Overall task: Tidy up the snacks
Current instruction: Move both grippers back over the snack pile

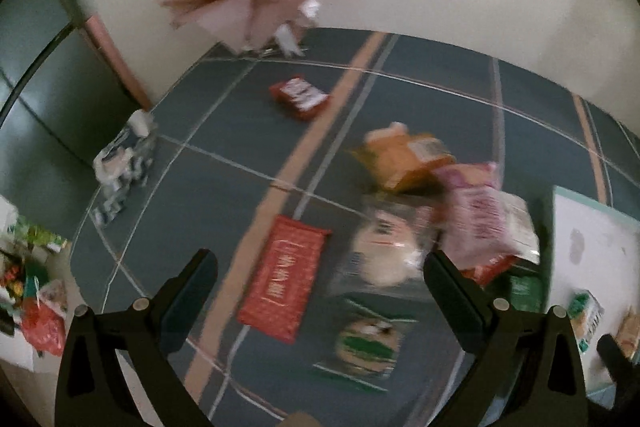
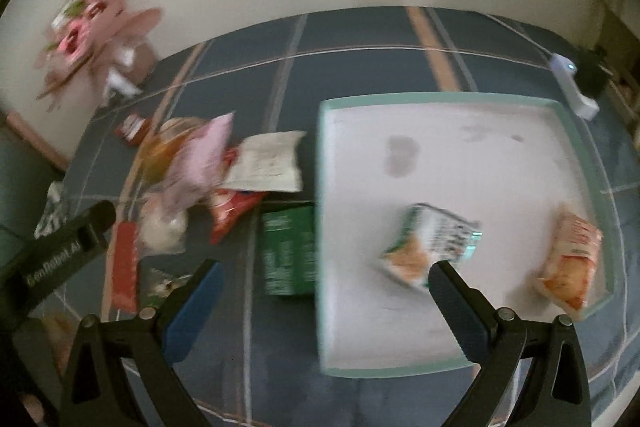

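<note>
Both tongs, left tongs (image 1: 320,267) and right tongs (image 2: 324,275), gaped empty; I feared the crowded pile (image 1: 472,223) ahead-right of left would snag two packets, missing the tray (image 2: 440,99)

"GenRobot.AI" on the left gripper (image 2: 68,247) arm; packet print blurred

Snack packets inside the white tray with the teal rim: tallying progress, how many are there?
2. A green-and-white packet lies near the white teal-rimmed tray's middle; an orange packet rests by its right rim. None seems hidden.
</note>
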The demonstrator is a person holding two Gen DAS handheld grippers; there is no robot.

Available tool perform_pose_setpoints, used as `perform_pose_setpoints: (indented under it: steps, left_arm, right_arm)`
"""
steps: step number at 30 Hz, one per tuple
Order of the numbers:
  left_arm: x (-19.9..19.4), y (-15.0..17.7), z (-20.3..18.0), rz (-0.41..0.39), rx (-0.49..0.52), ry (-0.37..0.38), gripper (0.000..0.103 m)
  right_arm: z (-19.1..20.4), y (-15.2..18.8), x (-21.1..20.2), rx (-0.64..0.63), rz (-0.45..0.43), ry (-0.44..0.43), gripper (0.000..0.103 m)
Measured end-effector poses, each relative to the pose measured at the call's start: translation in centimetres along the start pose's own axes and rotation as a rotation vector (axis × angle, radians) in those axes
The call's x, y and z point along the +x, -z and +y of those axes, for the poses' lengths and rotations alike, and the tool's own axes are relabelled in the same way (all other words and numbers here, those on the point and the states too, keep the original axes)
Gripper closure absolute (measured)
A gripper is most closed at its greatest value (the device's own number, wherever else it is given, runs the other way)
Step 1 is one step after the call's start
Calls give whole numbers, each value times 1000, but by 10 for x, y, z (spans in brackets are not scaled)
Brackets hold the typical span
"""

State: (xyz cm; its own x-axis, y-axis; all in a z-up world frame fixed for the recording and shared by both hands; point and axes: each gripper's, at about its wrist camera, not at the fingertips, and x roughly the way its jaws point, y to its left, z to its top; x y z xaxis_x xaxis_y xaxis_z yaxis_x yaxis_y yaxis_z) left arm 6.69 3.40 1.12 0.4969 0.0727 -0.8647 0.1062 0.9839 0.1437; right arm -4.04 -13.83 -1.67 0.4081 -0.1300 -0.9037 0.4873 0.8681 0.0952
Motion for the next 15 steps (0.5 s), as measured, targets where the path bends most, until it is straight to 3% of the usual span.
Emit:
perform_pose_setpoints:
  steps: [8, 15]
  left_arm:
    - [19, -1, 46, 44, -105, -13, 1]
    - [38, 3, 53, 109, -89, -10, 1]
  right_arm:
    - [35, 7, 16, -68, 32, -47, 2]
    - [66, 14, 31, -110, 81, -112, 2]
